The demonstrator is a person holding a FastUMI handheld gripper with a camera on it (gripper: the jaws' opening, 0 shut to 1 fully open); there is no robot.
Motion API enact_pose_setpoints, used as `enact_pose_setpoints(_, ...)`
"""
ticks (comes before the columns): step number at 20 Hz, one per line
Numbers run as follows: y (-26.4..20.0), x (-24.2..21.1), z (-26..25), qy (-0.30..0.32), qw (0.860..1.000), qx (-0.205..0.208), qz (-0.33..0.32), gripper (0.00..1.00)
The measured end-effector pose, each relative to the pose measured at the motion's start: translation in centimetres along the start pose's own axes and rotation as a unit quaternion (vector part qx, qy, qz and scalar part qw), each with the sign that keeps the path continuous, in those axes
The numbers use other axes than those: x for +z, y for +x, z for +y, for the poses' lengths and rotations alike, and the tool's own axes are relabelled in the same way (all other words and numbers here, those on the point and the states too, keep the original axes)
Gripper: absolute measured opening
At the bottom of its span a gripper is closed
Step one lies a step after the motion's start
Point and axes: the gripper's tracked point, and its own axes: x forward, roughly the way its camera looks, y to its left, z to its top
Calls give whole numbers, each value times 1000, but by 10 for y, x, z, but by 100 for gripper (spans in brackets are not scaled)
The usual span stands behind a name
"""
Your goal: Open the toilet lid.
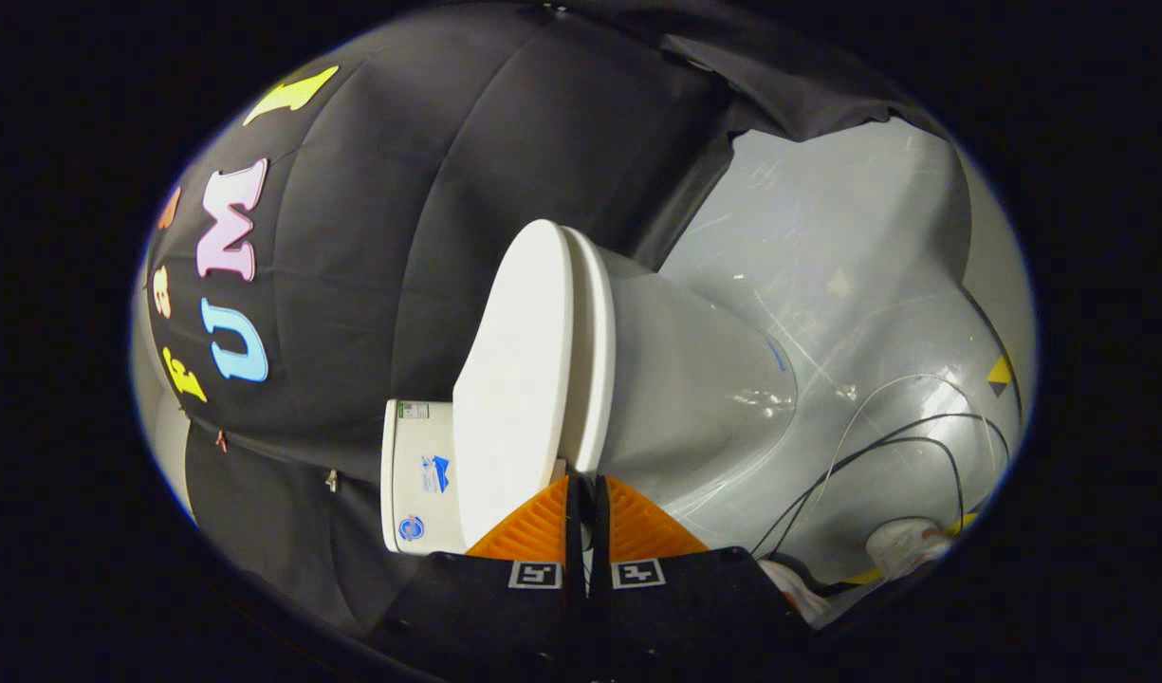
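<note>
Fingertips (pixel 554 517) of the gripper (pixel 581 493) sit drawn together, with a slim gap between them, right at the front edge of the lid (pixel 514 379), which lies closed on the seat (pixel 595 365) of the toilet (pixel 704 379). Whether they pinch the rim I cannot tell. Judging by this, hook under the lid only, not the seat, then swing it toward the tank (pixel 419 474) along the hinge arc.

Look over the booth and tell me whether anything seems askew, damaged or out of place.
Loose cables trail across the grey floor beside the toilet, a trip hazard. The lid looks shut on the seat, undamaged. The gripper fingers are nearly together at the lid's edge.
</note>
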Motion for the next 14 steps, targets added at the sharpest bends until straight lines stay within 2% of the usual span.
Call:
enact_pose_setpoints(5,-8,3,6,-15,1000,-8,-8,5)
enact_pose_setpoints(11,-24,6,37,-28,999,-11,-20,5)
enact_pose_setpoints(14,-32,5,60,-61,997,-22,-30,5)
